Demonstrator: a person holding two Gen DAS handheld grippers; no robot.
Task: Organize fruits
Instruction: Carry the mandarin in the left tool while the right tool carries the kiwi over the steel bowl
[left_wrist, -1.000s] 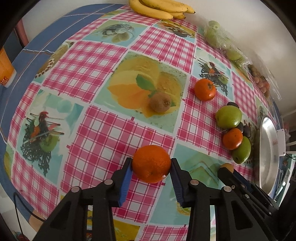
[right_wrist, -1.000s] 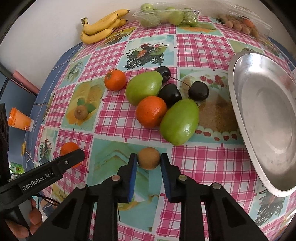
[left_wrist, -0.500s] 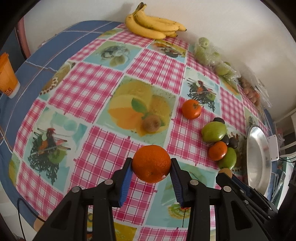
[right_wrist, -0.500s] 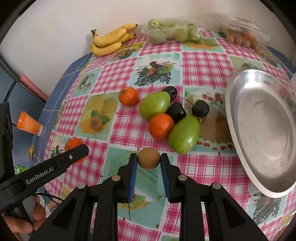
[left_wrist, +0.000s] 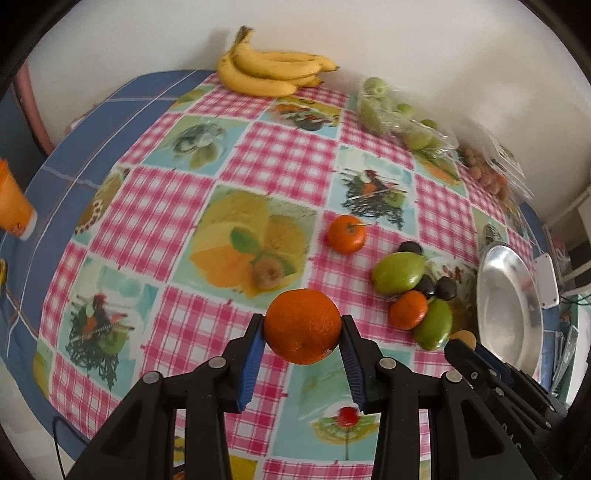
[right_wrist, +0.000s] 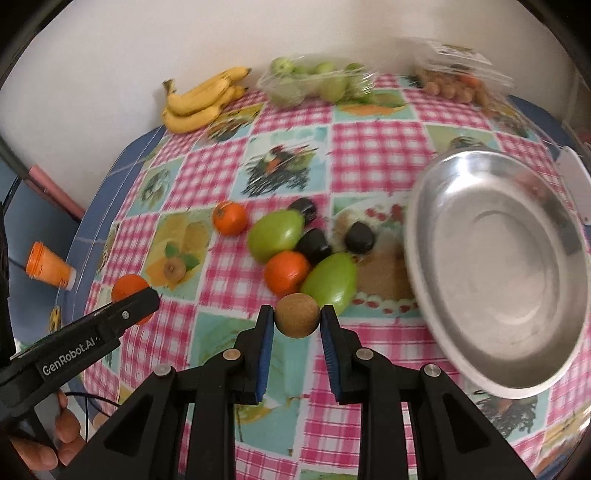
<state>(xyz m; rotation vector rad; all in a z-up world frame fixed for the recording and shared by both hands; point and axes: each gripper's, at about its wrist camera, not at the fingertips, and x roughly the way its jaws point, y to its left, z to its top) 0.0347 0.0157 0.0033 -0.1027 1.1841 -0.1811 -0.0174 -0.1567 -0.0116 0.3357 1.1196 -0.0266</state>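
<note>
Checked pink tablecloth (left_wrist: 280, 162) with fruit pictures covers the table against a white wall.

From the left wrist, the left gripper (left_wrist: 303, 328) is clamped on an orange (left_wrist: 302, 325), held above the cloth. Just ahead of it lies a kiwi (left_wrist: 268, 272) on the cloth. Ahead and to its right sit a tangerine (left_wrist: 346, 234) and a cluster of 2 green mangoes (left_wrist: 399, 271), dark plums and another tangerine. A metal bowl (left_wrist: 508, 314) is far to the right; bananas (left_wrist: 271, 72) lie far ahead by the wall.

From the right wrist, the right gripper (right_wrist: 297, 320) pinches a second kiwi (right_wrist: 297, 319) between its blue pads. The fruit cluster lies just ahead, the metal bowl (right_wrist: 495, 269) ahead to the right, the left gripper (right_wrist: 129, 301) off to the left with its orange (right_wrist: 127, 290).
</note>
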